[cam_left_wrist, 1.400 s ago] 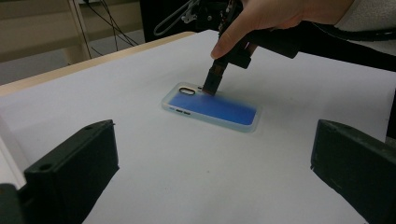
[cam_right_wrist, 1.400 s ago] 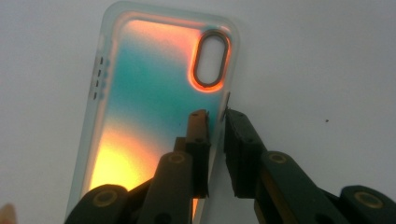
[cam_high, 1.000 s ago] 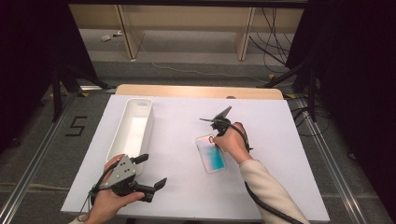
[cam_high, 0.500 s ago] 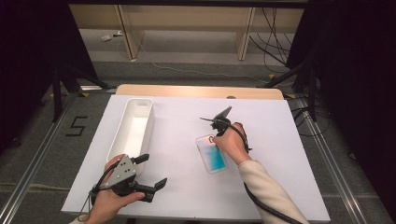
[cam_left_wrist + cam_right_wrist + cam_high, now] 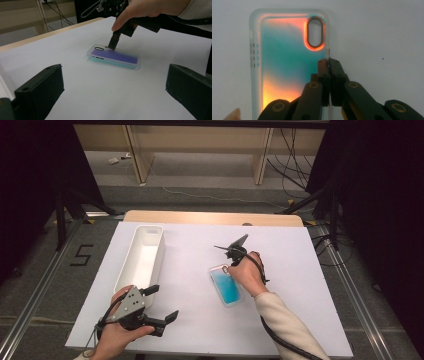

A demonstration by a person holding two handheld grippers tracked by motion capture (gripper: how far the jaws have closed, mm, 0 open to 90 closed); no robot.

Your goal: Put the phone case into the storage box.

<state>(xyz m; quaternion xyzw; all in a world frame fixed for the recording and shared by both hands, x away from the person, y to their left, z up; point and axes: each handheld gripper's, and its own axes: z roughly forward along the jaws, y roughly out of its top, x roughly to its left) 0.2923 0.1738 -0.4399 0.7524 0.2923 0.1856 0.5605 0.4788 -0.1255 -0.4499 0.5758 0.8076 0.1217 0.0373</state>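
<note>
Two grippers are at work: the right gripper (image 5: 328,61) has its fingers clenched on the long edge of the phone case (image 5: 226,287) (lying flat mid-bench), while the left gripper (image 5: 159,303) hovers released near the white tray (image 5: 126,275).

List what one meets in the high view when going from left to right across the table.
left gripper, held open in the left hand → white tray → phone case, translucent with blue inside → right gripper, shut on the phone case's rim.
</note>
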